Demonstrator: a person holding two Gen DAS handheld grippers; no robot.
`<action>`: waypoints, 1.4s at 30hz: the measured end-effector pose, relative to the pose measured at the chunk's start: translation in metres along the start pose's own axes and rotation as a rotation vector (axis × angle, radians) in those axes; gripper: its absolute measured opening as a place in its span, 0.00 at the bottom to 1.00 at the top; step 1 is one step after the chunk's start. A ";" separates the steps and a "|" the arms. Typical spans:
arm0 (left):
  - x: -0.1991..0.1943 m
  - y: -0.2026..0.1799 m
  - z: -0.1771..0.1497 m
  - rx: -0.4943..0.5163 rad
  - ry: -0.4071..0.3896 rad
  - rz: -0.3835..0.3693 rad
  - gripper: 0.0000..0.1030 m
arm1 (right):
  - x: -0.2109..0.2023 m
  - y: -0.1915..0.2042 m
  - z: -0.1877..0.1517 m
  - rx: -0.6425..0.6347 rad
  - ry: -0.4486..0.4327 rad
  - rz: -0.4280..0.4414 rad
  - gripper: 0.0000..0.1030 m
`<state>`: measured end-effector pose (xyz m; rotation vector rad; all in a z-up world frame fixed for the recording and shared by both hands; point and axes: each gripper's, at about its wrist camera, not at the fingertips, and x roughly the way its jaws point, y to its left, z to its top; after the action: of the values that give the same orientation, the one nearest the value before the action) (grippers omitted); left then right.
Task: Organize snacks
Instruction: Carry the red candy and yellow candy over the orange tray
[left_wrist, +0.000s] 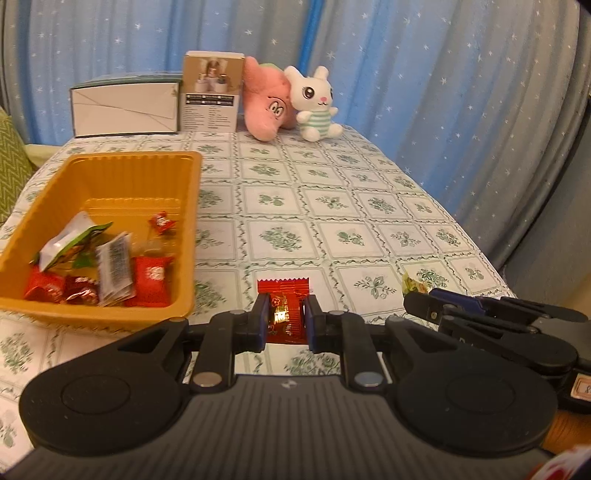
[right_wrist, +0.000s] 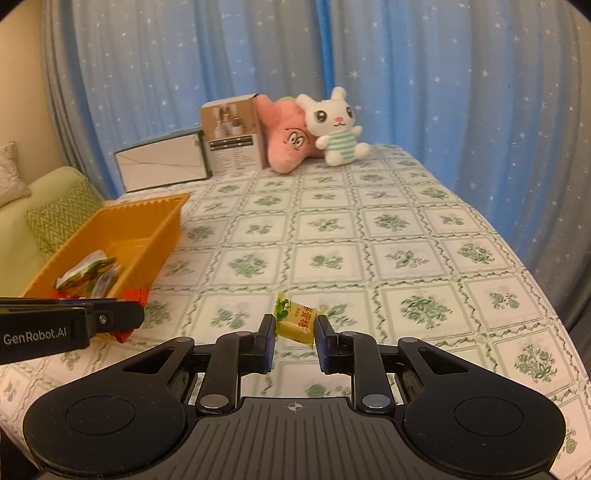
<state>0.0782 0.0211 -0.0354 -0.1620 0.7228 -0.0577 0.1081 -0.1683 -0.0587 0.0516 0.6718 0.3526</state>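
My left gripper (left_wrist: 285, 317) is shut on a red snack packet (left_wrist: 283, 308), held just above the tablecloth, right of the orange tray (left_wrist: 122, 162). The tray holds several wrapped snacks: red candies (left_wrist: 149, 277) and a green-white packet (left_wrist: 72, 240). My right gripper (right_wrist: 295, 338) has its jaws against the sides of a yellow candy (right_wrist: 295, 323) low over the table. In the right wrist view the left gripper (right_wrist: 122, 317) shows at the left edge with the red packet (right_wrist: 135, 295). In the left wrist view the right gripper (left_wrist: 424, 301) shows at the right beside the yellow candy (left_wrist: 412, 282).
Flowered tablecloth (left_wrist: 332, 206) covers the table. At the far edge stand a white box (left_wrist: 125, 109), a tall carton (left_wrist: 212, 92), a pink plush (left_wrist: 267, 107) and a white bunny plush (left_wrist: 314, 103). Blue star curtain behind; green sofa (right_wrist: 48, 218) at left.
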 end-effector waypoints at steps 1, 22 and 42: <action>-0.002 0.001 0.000 -0.002 -0.002 0.004 0.17 | -0.002 0.002 -0.001 -0.001 -0.001 0.002 0.22; -0.049 0.029 0.003 -0.036 -0.051 0.056 0.17 | -0.025 0.058 -0.002 -0.086 -0.016 0.092 0.22; -0.057 0.112 0.047 -0.035 -0.079 0.150 0.17 | 0.009 0.135 0.045 -0.186 -0.030 0.224 0.22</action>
<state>0.0657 0.1435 0.0178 -0.1421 0.6559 0.1034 0.1015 -0.0354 -0.0074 -0.0450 0.6026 0.6273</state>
